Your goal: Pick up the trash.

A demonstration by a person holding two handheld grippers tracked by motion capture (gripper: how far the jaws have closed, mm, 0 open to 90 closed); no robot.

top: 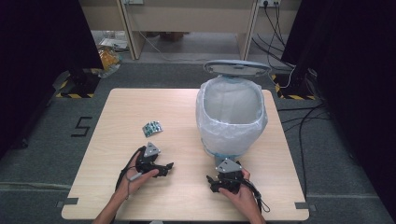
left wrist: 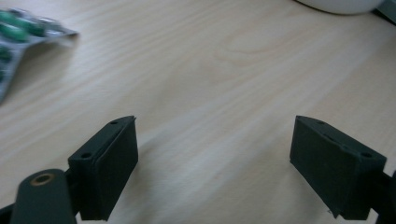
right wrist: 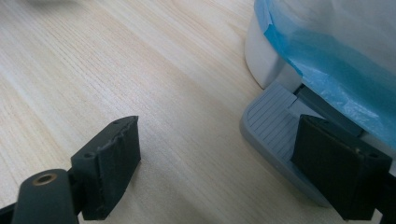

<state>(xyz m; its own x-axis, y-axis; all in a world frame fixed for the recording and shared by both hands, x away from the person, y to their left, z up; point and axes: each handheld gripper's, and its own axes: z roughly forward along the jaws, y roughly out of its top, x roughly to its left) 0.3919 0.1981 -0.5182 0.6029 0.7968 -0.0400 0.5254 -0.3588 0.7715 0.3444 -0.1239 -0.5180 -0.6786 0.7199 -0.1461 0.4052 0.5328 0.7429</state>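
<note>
High view: we hold both grippers, left (top: 169,167) and right (top: 211,181), open and empty; the pill pack (top: 152,128) at eleven o'clock could skid flat under our jaws.

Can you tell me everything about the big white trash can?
The trash can is white and rounded, standing upright on the wooden table toward its far right. A thin clear bag with a blue edge lines it and folds over the rim. Its grey lid is tipped open at the back. A ribbed grey foot pedal sticks out at the bottom front. It looks empty inside.
</note>
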